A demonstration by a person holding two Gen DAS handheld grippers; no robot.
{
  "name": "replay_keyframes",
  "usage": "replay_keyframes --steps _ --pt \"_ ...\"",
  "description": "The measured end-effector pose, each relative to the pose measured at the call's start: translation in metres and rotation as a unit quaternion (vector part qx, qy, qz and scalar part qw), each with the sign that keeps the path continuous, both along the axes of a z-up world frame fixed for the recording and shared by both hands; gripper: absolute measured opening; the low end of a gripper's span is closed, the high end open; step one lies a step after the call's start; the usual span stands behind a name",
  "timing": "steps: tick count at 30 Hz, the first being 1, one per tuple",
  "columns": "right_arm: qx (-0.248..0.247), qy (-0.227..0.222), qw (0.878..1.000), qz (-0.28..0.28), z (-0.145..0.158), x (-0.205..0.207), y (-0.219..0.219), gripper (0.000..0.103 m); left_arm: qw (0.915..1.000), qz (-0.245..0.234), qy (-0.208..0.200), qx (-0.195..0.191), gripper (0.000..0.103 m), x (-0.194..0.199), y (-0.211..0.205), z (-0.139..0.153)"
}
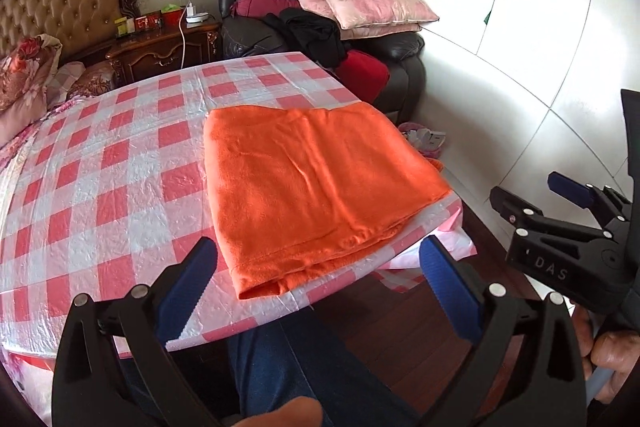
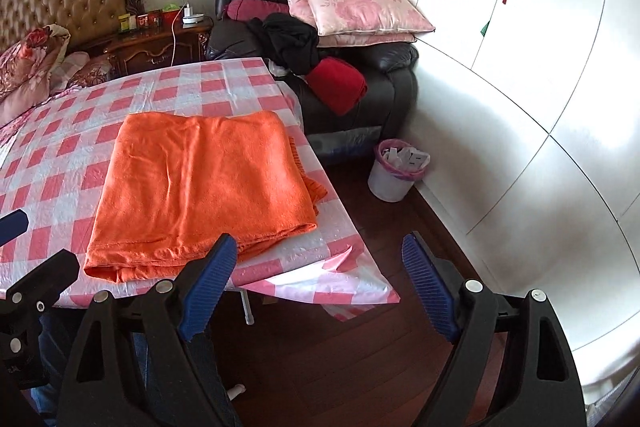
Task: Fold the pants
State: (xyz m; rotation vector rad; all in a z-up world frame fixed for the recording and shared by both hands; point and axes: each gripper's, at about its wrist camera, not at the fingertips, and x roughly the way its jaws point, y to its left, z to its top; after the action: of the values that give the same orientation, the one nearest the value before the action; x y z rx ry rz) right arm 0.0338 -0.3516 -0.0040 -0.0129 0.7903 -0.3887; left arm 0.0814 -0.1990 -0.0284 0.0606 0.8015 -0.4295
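The orange pants lie folded into a flat rectangle at the near right corner of the table with the red-and-white checked cloth. They also show in the right wrist view. My left gripper is open and empty, held just short of the near edge of the pants. My right gripper is open and empty, off the table's right corner, above the floor. The right gripper also shows at the right of the left wrist view.
A black leather armchair piled with pink pillows and dark clothes stands behind the table. A white bin sits on the wooden floor by the white wardrobe. A bed and a nightstand are at the back left. My leg is under the table edge.
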Motion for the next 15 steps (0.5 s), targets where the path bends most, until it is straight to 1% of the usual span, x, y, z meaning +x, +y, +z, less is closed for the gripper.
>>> replay_keyframes --steps 2,5,15 --pt "0.002 0.0 1.0 0.0 -0.001 0.0002 -0.001 0.081 1.0 0.006 0.004 0.005 0.101 0.002 0.0 -0.0018" --pt "0.004 0.001 1.0 -0.002 -0.0008 -0.0007 -0.0011 0.081 0.9998 0.011 -0.002 0.018 0.101 0.0027 -0.0003 -0.0033" --pt "0.005 0.002 1.0 -0.002 -0.0012 -0.0014 -0.0019 0.081 0.9997 0.01 -0.004 0.021 0.101 0.0029 -0.0003 -0.0037"
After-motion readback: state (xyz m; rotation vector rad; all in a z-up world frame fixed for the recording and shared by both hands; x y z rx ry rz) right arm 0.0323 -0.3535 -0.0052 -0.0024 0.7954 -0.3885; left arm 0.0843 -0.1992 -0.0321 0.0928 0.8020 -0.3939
